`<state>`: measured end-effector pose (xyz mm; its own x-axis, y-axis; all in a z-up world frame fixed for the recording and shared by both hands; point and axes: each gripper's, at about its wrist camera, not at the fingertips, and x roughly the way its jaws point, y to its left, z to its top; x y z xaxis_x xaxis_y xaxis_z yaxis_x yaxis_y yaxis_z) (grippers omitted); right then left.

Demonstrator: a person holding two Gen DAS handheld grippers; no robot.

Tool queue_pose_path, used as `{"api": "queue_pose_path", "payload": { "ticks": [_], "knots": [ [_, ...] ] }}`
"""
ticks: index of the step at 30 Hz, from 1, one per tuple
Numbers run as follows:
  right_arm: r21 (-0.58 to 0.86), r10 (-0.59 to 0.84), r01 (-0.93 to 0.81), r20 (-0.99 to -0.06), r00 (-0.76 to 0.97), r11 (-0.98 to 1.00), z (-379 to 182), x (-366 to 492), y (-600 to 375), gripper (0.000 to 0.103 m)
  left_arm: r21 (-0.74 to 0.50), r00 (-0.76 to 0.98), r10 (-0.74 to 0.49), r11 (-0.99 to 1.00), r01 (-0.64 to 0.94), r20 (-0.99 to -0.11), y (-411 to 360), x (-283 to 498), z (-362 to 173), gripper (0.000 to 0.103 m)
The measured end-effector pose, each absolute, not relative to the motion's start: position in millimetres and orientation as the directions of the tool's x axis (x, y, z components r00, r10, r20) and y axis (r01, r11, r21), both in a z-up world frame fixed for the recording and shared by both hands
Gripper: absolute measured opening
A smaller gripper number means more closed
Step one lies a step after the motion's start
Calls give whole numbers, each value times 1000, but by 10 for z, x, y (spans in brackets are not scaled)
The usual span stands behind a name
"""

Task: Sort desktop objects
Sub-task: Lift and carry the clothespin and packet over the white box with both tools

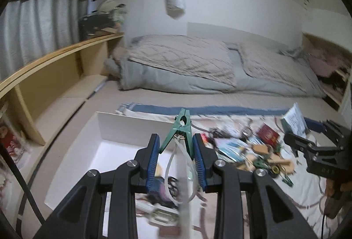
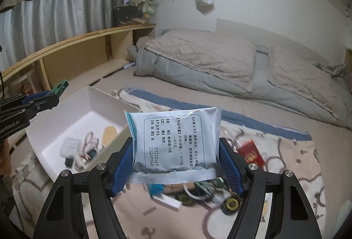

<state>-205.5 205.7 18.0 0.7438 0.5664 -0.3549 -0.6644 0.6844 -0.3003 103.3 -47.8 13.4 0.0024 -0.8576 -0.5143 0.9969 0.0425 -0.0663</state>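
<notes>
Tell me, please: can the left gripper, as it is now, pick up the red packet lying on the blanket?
Probably not yet. The left gripper is shut on a green clip, so its jaws are occupied. The red packet itself lies uncovered on the blanket, nearer the right gripper, which holds a foil sachet.

One green clip (image 1: 181,129). One silver foil sachet (image 2: 173,144) printed with text. One white box (image 2: 72,126) holding several small items. One red packet (image 2: 250,154). Two grippers: left gripper (image 1: 176,151), right gripper (image 2: 176,162). The pile of small things (image 1: 253,151) is too blurred to count.
</notes>
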Motion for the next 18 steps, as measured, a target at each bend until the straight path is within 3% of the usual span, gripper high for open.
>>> {"api": "queue_pose_path", "payload": {
  "ticks": [12,18],
  "knots": [
    [-305,682,-748,-308,664,590,312,-2387,2727,74,-108,153,-833,246,963,-531,-612,1925,0,31],
    [-280,736,-807,-332,590,520,185,-2515,3059,74,-132,147,-767,289,948,-624,-783,2163,-255,31]
  ]
}}
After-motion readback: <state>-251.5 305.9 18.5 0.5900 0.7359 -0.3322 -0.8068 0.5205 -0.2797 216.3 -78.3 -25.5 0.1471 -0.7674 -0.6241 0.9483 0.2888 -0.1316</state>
